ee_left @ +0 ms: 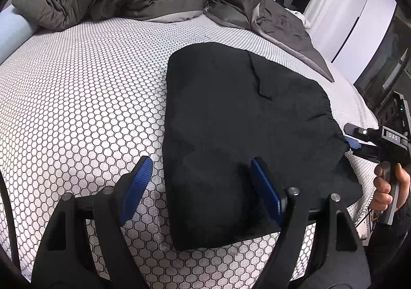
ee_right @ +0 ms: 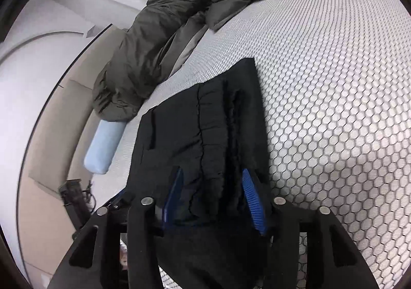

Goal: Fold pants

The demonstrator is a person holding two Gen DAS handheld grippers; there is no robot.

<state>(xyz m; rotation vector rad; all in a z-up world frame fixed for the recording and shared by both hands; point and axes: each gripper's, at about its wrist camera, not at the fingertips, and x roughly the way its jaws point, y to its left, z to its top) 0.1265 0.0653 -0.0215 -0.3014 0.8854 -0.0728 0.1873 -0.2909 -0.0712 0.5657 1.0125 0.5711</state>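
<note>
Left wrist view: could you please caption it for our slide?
Open left tongs straddle the edge of folded black pants on a honeycomb-patterned mattress.

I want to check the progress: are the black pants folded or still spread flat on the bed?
Folded. The pants lie as one compact block on the bed, and stacked layer edges show in the right wrist view.

Folded black pants on honeycomb mattress; left gripper jaws apart, straddling near-left edge.

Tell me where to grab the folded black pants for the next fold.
Grip the folded black pants at the near corner by the left gripper, coming low from the near bed edge: the fabric lies flat on the honeycomb-patterned mattress, its border exposed there.
</note>
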